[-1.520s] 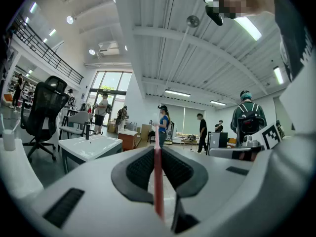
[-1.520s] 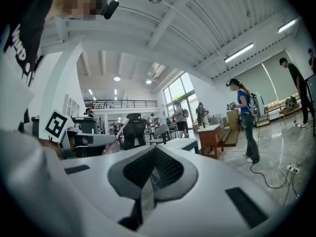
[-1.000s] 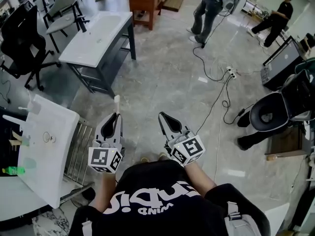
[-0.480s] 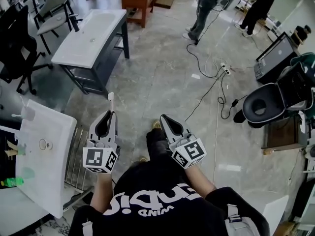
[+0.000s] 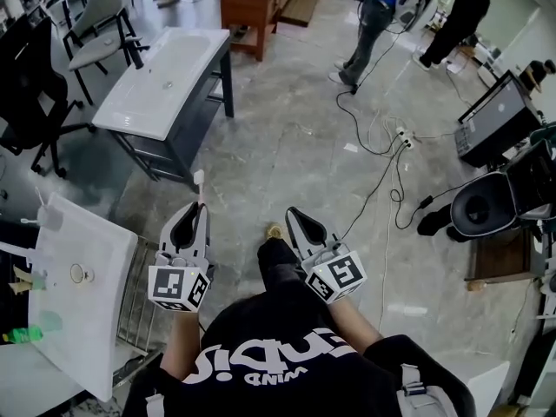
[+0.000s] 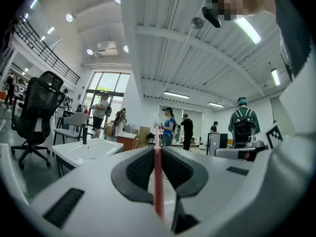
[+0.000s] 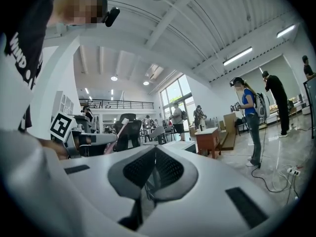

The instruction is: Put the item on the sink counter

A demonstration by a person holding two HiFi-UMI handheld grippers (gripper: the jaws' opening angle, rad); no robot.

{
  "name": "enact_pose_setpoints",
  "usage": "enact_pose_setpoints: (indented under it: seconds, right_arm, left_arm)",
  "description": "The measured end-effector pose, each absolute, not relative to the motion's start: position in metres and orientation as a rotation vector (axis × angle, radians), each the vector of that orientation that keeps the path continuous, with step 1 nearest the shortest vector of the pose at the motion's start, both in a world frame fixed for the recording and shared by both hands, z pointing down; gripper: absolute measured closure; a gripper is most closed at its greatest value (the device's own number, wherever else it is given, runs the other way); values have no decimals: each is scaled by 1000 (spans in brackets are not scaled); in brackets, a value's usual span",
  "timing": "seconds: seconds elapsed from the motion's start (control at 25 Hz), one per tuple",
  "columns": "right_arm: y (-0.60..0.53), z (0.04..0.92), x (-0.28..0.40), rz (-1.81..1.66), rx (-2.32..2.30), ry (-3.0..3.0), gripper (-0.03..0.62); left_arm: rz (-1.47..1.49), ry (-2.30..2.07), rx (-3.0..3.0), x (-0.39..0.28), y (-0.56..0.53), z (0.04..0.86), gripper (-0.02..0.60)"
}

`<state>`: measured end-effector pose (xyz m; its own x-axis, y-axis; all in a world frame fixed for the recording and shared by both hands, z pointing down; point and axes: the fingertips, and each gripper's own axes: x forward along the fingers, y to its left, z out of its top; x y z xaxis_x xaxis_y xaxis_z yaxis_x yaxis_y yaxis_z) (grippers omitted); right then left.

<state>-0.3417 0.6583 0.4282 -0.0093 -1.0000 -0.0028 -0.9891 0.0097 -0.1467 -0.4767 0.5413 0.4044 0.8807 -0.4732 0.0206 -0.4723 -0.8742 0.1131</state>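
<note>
the left gripper [image 5: 194, 211] hides most of the toothbrush [image 5: 199, 182] handle from above.

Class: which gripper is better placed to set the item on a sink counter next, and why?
Left. The left gripper is shut on the pink toothbrush, and the nearest white sink counter lies on its side in the head view. The right gripper is shut on nothing, farther from it.
</note>
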Motion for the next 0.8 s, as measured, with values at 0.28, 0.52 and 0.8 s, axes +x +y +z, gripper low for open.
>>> enact_pose_setpoints:
  seconds: [0.28, 0.52, 0.8]
  right_arm:
    - [613, 430, -311, -164, -2112, 2180, 576]
    - [577, 425, -270, -168, -2093, 2202, 576]
    - [530, 415, -206, -178, -2061, 2230, 576]
  left_arm:
    - [6, -765, 2920, -448, 499, 409, 518]
    - [29, -781, 2914, -408, 465, 406, 518]
    - [37, -814, 2909, -349, 425, 392, 518]
